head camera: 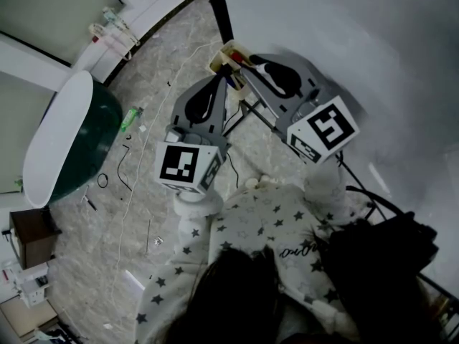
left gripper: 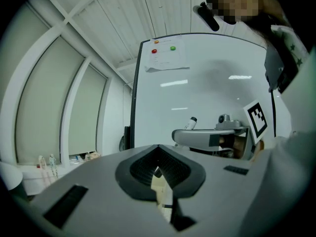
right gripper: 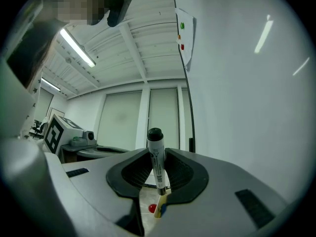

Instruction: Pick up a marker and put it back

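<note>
Right gripper (right gripper: 157, 177) is clamped on a white-barrelled marker w/ black cap (right gripper: 156, 157), held upright betw. its jaws, cap end up, just beside the white whiteboard (right gripper: 247, 83). Left gripper (left gripper: 159, 168): jaws pressed together, nothing betw. them. Head view: both tips near a small cream box (head camera: 228, 51) at the board's corner.

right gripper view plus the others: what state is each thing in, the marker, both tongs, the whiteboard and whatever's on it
marker: capped, upright, gripped round its barrel
right tongs: shut on the marker
left tongs: shut, tips together, nothing held
whiteboard: blank, no writing visible
paper sheet: pinned to the whiteboard's top corner
magnets: stuck on the paper sheet
</note>
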{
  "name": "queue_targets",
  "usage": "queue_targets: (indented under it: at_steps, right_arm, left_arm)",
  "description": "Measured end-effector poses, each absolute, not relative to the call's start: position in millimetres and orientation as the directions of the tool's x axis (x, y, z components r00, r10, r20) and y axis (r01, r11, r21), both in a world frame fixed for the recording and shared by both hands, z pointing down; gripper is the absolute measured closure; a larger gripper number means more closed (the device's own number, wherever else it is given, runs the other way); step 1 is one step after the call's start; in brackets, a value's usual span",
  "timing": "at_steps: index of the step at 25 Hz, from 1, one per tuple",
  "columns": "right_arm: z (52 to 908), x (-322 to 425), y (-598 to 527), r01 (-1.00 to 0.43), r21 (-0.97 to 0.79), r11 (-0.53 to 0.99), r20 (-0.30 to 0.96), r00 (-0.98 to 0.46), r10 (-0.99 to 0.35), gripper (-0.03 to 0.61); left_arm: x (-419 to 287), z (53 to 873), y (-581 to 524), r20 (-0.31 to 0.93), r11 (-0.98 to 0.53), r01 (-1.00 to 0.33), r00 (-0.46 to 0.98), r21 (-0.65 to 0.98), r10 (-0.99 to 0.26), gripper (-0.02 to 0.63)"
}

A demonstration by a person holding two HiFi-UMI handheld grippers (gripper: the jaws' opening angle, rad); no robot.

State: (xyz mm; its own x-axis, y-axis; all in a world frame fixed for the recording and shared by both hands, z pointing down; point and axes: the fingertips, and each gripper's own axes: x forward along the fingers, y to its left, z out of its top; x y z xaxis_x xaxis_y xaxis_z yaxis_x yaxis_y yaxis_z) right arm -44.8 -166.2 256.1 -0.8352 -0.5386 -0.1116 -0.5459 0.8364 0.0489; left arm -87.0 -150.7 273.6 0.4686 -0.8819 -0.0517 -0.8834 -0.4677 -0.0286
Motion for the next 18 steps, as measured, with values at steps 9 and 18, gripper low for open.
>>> queue_targets:
  at_steps: [9,18]
  right_arm:
    - [297.9,-61.2,-184.9,-0.561,0.036,0.827,-0.07,-0.827,-0.558,0.495]
    - [329.6,-65.5,-191.0,-0.566,0.017,0.824,-0.045,-0.824,-0.565,0.495]
  left_arm:
    - [-100.4,295.8,-163.9,-0.046,-0.421,-0.907,0.421,-0.022,-0.906,0.612]
    - [-99.7,315.9,-167.6,-0.023,-0.427,-0.904,0.428,-0.007,-0.904,0.612]
